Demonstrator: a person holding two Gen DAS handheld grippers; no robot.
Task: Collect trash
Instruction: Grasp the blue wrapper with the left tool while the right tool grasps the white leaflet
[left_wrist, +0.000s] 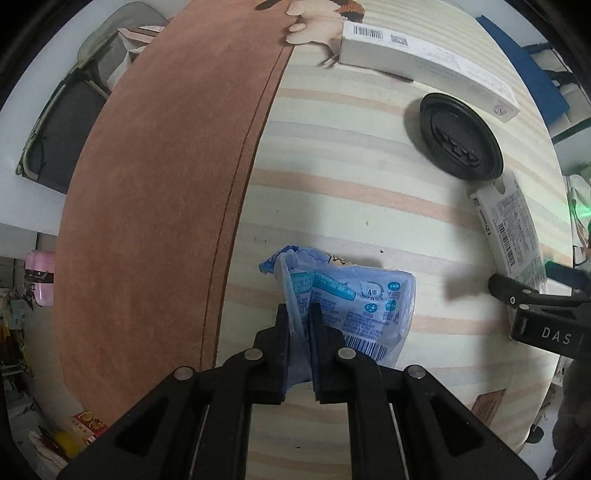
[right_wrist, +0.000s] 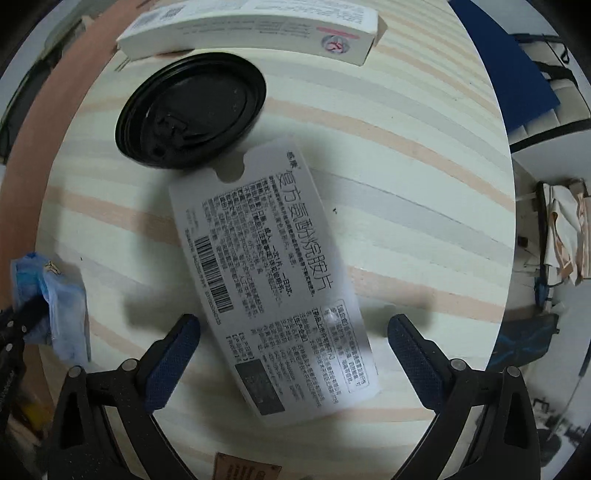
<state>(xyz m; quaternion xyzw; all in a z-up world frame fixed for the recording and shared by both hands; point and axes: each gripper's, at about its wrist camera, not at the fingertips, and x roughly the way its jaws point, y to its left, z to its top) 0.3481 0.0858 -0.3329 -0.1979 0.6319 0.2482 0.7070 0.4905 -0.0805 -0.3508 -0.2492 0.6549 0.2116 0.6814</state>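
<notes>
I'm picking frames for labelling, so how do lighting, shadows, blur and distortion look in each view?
Left wrist view: strong fisheye bending of the striped mat, dim light, a soft shadow beside the blue wrapper, print on it sharp. Right wrist view: same curvature, a glare patch on the white medicine box, soft shadows under the jaws, edges blurred.

A striped cloth (right_wrist: 406, 155) covers the bench beneath the jaws, meeting a brown band (left_wrist: 166, 184) to their left. Beyond it, a pink bottle (left_wrist: 40, 277) stands off the bench's edge.
</notes>
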